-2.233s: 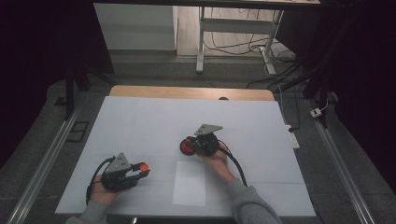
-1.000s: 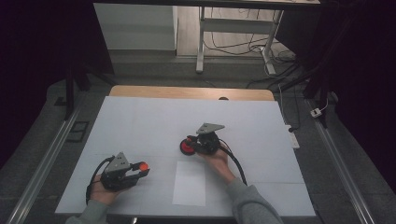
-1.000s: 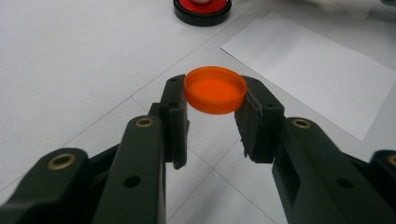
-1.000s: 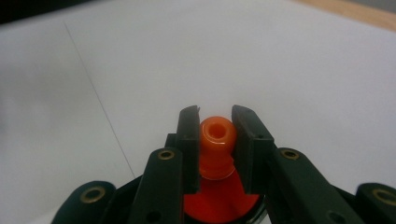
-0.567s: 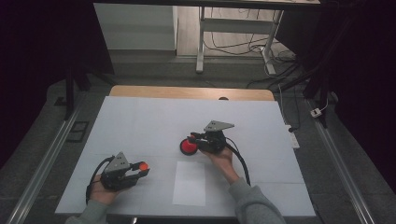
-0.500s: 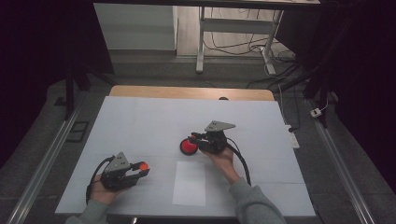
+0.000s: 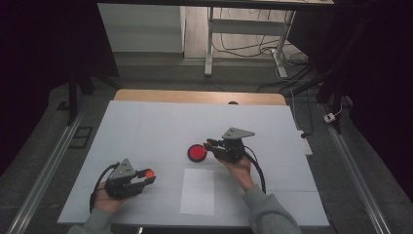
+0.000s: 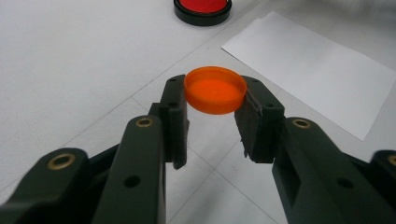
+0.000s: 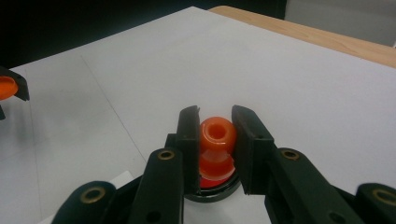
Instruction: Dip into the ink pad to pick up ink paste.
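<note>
While the big table with its white cover takes up most of the high view, a white sheet of paper lies flat near the person's edge, between the two hands. Just past the paper sits a round red disc with a black rim. It lies flat and looks hard.

The right gripper is right beside the disc, on its right. In the right gripper view its jaws are close together and pinch a small orange bead with a hole in it, just above the disc. The bead looks smooth, hard and very light, so I think it could slip or pop out. The two flat jaw faces on its round sides seem the best hold.

The left gripper is near the front left of the table. Its jaws are partly apart and grip an orange cap by its rim, lifted off the table. The cap looks thin, light and a bit bendy, so a soft squeeze on two opposite sides should do
</note>
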Action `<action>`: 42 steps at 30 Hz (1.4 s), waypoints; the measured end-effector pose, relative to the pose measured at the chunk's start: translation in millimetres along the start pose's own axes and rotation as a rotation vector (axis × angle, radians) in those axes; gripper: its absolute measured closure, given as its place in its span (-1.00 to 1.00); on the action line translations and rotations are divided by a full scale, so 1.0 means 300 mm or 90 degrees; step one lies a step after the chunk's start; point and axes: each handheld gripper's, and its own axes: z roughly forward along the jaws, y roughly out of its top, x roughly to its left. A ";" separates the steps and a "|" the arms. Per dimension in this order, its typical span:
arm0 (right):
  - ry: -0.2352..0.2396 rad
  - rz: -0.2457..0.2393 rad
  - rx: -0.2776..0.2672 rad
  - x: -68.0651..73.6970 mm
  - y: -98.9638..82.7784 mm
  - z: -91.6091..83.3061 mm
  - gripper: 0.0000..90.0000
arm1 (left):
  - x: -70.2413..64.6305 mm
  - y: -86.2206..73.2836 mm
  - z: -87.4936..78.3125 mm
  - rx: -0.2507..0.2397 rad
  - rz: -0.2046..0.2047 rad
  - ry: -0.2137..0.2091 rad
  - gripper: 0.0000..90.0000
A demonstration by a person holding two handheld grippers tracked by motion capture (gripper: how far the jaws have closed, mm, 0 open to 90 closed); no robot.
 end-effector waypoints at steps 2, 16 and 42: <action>-0.001 -0.001 -0.002 0.001 0.000 -0.004 0.60 | 0.002 0.000 -0.001 -0.001 -0.001 0.000 0.45; 0.001 -0.009 -0.018 0.005 0.006 -0.064 0.60 | 0.006 0.002 0.002 -0.002 -0.004 -0.003 0.45; 0.024 -0.027 -0.037 0.048 0.019 -0.160 0.60 | 0.011 0.001 0.001 -0.003 -0.007 -0.002 0.45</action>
